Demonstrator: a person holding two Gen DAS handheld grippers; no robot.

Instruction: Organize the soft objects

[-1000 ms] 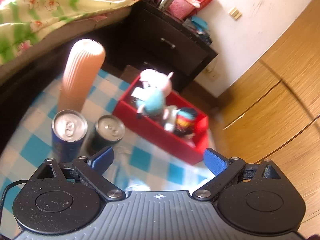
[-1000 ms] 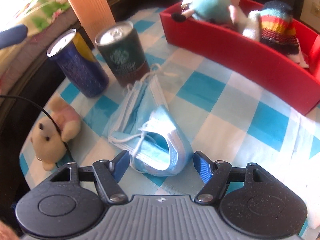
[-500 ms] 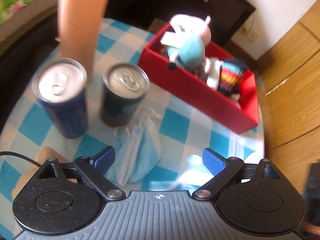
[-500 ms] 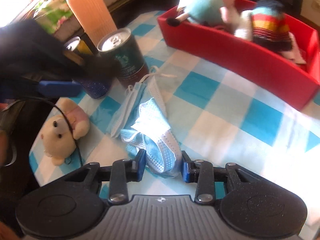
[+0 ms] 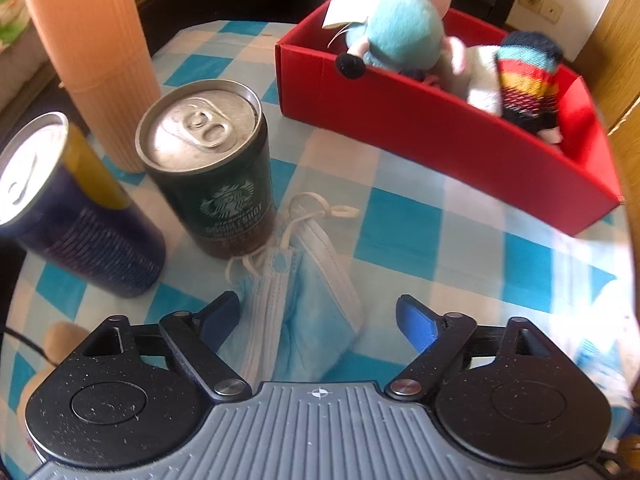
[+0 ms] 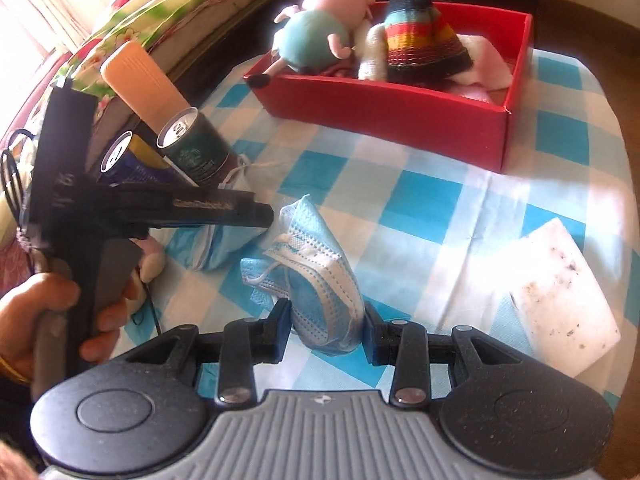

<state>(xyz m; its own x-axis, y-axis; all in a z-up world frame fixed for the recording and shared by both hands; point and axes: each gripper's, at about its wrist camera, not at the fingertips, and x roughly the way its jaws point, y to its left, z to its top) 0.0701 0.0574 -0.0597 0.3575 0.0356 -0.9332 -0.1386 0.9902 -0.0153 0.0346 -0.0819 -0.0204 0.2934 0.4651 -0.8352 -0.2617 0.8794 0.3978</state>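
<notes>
Right gripper [image 6: 325, 326] clenched on a crumpled light-blue pleated face mask [image 6: 316, 280], lifted off the blue-and-white checked tablecloth [image 6: 420, 208]. Left gripper [image 5: 318, 314] jaws closing, pads not yet pressing the second folded blue mask [image 5: 300, 304] lying between them beside the dark green coffee can [image 5: 212, 168]. Red cardboard box [image 6: 384, 112] holds a plush pig [image 6: 316, 32] and striped knit item, possibly a hat [image 6: 424, 40]. White foam block [image 6: 560, 296] sits right.

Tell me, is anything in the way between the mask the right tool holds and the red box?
Nothing visible. Only bare checked cloth lies between the mask in the right tool and the red box. The cans stand off to the left.
</notes>
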